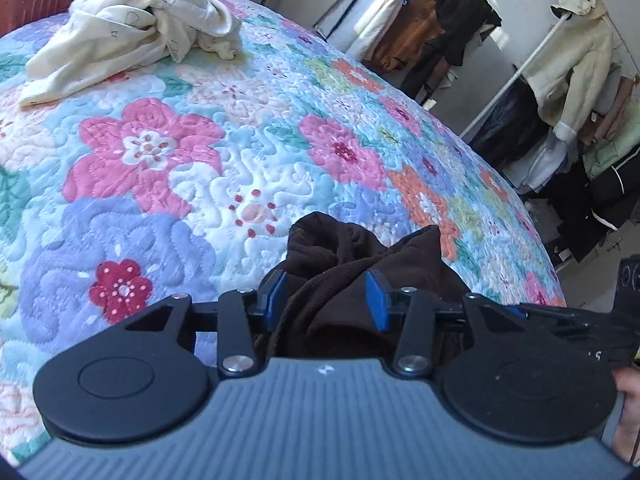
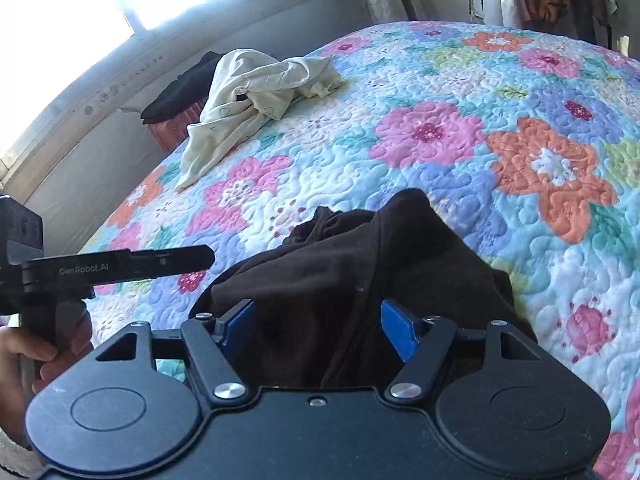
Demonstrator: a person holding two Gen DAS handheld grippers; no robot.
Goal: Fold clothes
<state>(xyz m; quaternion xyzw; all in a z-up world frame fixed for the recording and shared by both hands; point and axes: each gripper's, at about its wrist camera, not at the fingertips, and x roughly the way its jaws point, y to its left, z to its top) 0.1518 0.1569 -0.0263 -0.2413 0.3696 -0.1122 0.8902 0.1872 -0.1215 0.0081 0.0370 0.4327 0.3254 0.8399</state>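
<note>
Two garments: I count a dark brown garment (image 1: 352, 276) right in front of me and a cream garment (image 1: 132, 28) well away near the far edge of the flowered quilt (image 1: 224, 168).
Done so far: nothing I can call folded; both pieces lie bunched and creased.
Brown garment: heaped on the quilt, its cloth rising between the blue pads of both tools.
Left gripper (image 1: 328, 294): jaws partly apart; brown cloth sits between them, but the pads don't seem to pinch it, so I read it as released.
Right gripper (image 2: 320, 328): jaws wide apart, cloth bulging between them; no squeeze that I can see.
Cream garment: untouched, crumpled, one end trailing toward the bed's edge.
Left to do: I judge nearly everything, spreading the brown piece flat, folding it, then the cream one.
</note>
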